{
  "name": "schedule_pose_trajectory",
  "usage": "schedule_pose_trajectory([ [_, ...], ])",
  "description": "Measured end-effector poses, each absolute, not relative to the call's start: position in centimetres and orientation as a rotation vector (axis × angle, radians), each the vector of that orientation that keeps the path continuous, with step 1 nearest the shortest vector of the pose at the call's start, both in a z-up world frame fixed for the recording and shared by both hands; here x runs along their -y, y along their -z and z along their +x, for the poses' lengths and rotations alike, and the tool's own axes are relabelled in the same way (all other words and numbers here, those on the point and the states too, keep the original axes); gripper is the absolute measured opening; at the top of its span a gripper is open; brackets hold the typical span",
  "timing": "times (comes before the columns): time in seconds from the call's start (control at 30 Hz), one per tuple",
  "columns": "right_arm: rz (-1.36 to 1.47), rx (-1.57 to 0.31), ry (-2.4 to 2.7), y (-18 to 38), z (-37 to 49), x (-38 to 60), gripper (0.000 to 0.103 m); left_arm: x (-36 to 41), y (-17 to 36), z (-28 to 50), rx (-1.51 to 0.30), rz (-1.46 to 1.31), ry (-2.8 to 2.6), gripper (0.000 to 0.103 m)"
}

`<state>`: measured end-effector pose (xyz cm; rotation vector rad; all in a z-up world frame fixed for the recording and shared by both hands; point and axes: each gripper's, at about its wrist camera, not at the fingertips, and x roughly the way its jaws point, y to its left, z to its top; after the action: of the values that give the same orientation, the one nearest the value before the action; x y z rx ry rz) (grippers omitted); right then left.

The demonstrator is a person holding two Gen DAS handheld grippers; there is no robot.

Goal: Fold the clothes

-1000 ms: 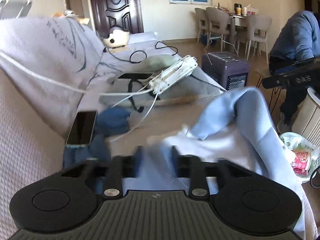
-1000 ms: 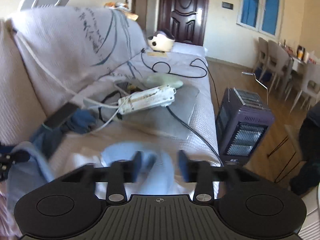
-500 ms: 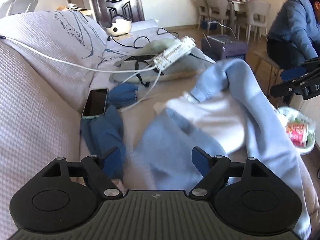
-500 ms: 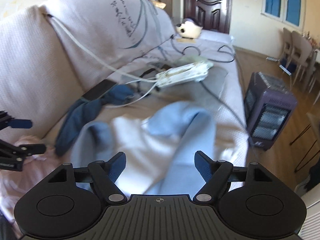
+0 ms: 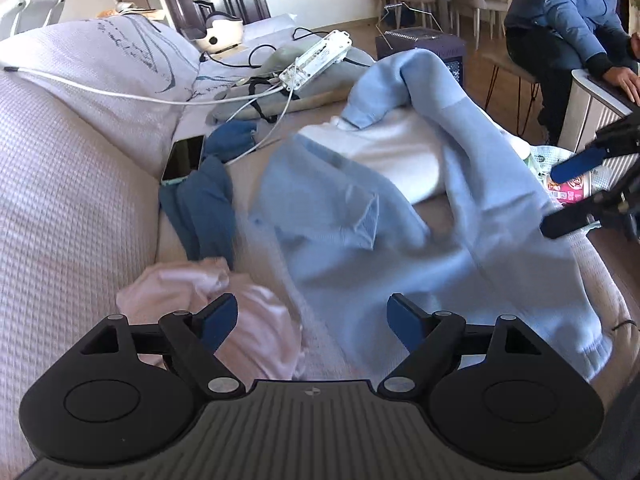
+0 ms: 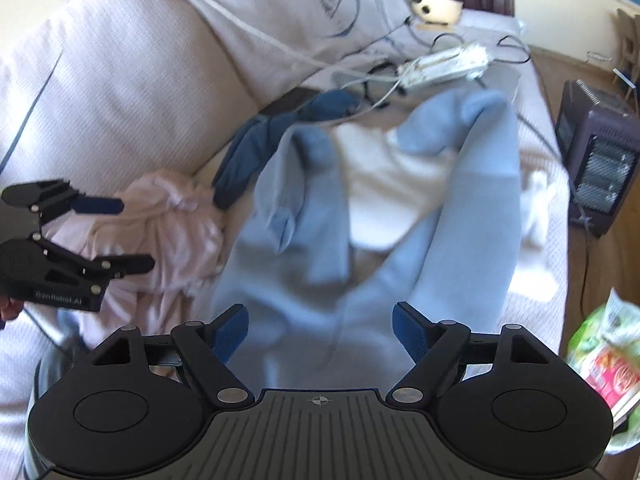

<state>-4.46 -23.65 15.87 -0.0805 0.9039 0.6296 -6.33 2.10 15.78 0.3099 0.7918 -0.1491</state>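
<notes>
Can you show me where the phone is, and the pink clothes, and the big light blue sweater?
phone (image 5: pixel 183 159), left wrist view, middle of its dark screen.
pink clothes (image 5: pixel 256 330), left wrist view, the crumpled top of the pile.
light blue sweater (image 5: pixel 340 240), left wrist view, the flat body part.

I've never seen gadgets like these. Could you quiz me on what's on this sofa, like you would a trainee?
1. True or false: the left gripper is clamped on cloth.
2. Which garment lies nearest the phone? A. dark blue garment B. pink garment C. light blue hoodie
3. Fill in: between the fingers of the right gripper shows the ___ hoodie.

Key: 1 false, both grippers are open. 2 A. 3 light blue.
</notes>
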Motion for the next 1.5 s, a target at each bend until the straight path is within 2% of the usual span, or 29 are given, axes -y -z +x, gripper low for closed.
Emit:
schedule_pose_trajectory([
  [0.6, -0.106, -1.037, -0.737, -11.0, -9.8, 23.0, 0.082, -0.4, -12.9, -11.3, -0.868, 0.171, 0.207, 0.082],
  [0.97, -0.12, -1.069, -0.603, -11.5, -10.2, 28.7, 0.082, -0.9, -10.4, -12.2, -0.913, 0.137, 0.199, 0.082],
  [1.23, -0.137, -1.175, -0.621, -10.6, -10.2, 31.0, 0.082, -0.4, -8.2, -14.1, -0.982, 0.119, 0.27, 0.082],
  [1.5, -0.355, -1.231, -0.699, -9.2, -11.0, 27.8, 0.079, 2.8, -6.4, -16.5, -0.967, 0.117, 0.375, 0.082],
])
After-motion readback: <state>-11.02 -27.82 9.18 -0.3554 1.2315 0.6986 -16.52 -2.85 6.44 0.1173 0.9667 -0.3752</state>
